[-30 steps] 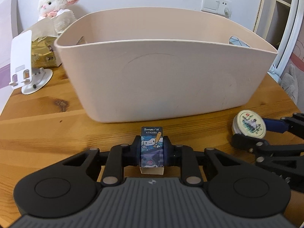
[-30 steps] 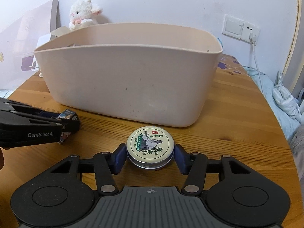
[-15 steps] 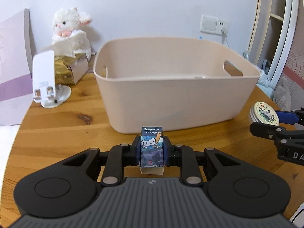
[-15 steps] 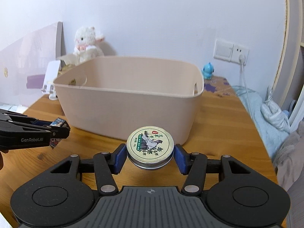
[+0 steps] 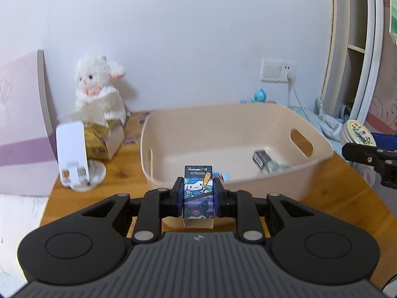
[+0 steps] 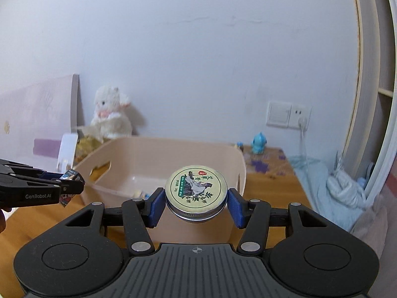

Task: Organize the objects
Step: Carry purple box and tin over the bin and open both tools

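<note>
My left gripper point(image 5: 198, 196) is shut on a small cartoon-printed box point(image 5: 198, 191), held in the air just before the near rim of the beige bin point(image 5: 158, 134). My right gripper point(image 6: 196, 197) is shut on a round tin point(image 6: 196, 186) with a green-and-cream lid, held above the bin point(image 6: 233, 159) near its right side. The tin also shows at the right edge of the left wrist view point(image 5: 357, 132). The box in the left gripper shows in the right wrist view point(image 6: 72, 176). A few small items point(image 5: 265, 160) lie inside the bin.
A round wooden table point(image 5: 347, 198) holds the bin. A white phone stand point(image 5: 74, 159), a gold tissue box point(image 5: 99, 141) and a white plush lamb point(image 5: 99, 87) stand at back left. A blue figurine point(image 6: 259, 142) sits at back right, below a wall socket point(image 6: 289, 114).
Both grippers have risen from table level to above the bin's rim, each still holding its object. The bin's inside has come into view.
</note>
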Demonstrator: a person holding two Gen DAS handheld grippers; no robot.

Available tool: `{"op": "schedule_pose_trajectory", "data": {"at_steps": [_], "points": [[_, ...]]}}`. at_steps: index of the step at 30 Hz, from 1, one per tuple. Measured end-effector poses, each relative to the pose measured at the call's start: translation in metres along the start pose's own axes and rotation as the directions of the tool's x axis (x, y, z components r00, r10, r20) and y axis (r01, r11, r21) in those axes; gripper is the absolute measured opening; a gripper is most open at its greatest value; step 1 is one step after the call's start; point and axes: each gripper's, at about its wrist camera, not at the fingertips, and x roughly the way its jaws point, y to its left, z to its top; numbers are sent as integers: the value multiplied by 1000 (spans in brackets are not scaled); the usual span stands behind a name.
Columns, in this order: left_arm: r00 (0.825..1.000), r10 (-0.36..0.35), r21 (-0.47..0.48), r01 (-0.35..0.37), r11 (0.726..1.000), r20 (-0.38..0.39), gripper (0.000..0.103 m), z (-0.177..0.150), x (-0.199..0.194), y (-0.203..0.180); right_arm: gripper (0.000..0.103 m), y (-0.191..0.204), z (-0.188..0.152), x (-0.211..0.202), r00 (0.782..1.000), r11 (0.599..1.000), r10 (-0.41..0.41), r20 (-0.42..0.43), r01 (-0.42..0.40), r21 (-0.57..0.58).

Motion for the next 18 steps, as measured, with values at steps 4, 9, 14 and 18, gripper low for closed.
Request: {"op": "schedule_pose_trajectory", "data": {"at_steps": [4,9,14,18], "points": [[1000,15,10,-15,1000,18,25,18,9,2,51,-1,14,10,1000,1000,-13,24,13,-6],[999,24,13,-24,1000,21,25,35,26,2,51,0,26,29,999,1000,-23,33,23,-10],[1000,14,31,-14,999,-6,25,47,50,-3,51,-3,34,53,1000,1000,-24,8,24,-6],[999,18,49,-16,999,-46,25,51,72,-9,51,-6,35,74,999,1000,-18,-41,18,-3]]}}
